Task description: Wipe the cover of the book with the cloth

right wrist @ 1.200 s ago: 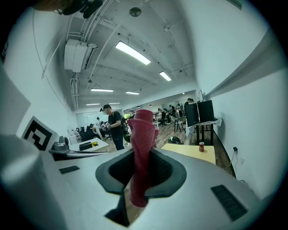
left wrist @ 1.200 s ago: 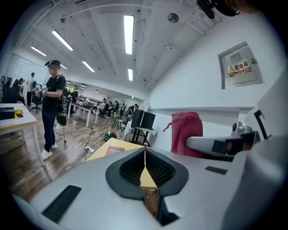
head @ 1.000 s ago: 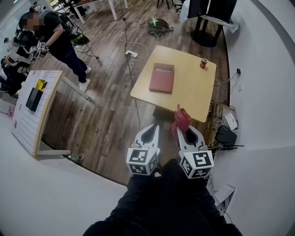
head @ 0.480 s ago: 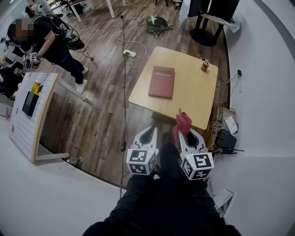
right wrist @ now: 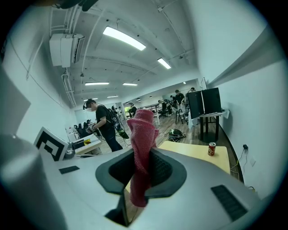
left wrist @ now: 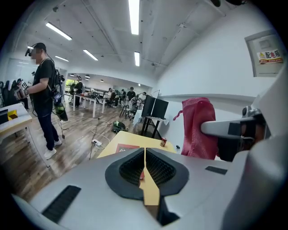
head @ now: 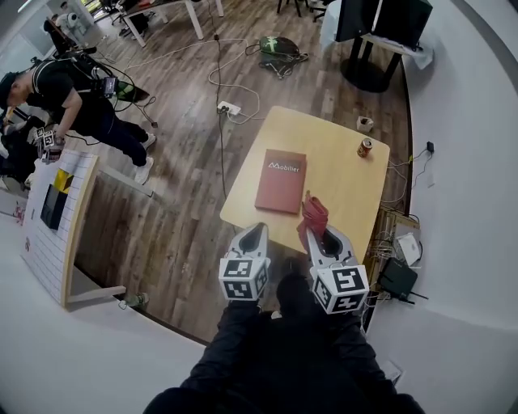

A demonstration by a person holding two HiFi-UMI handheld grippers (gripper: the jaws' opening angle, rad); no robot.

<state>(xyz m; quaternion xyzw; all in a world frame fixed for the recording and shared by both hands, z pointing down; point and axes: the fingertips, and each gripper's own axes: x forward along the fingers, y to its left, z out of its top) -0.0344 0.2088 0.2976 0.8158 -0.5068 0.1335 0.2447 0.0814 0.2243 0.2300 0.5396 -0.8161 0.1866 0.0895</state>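
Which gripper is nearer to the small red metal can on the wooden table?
Right. The right gripper is at the wooden table's near edge, on the red can's side; the left gripper is farther left.

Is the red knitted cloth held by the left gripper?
No, the red knitted cloth is clamped in the right gripper; the left gripper is shut, empty.

Open-plan lab office, ceiling strip lights (left wrist: 133, 15), wood floor (head: 174, 210), monitors (head: 380, 18), trailing cables (head: 220, 137), power strip (head: 229, 107)
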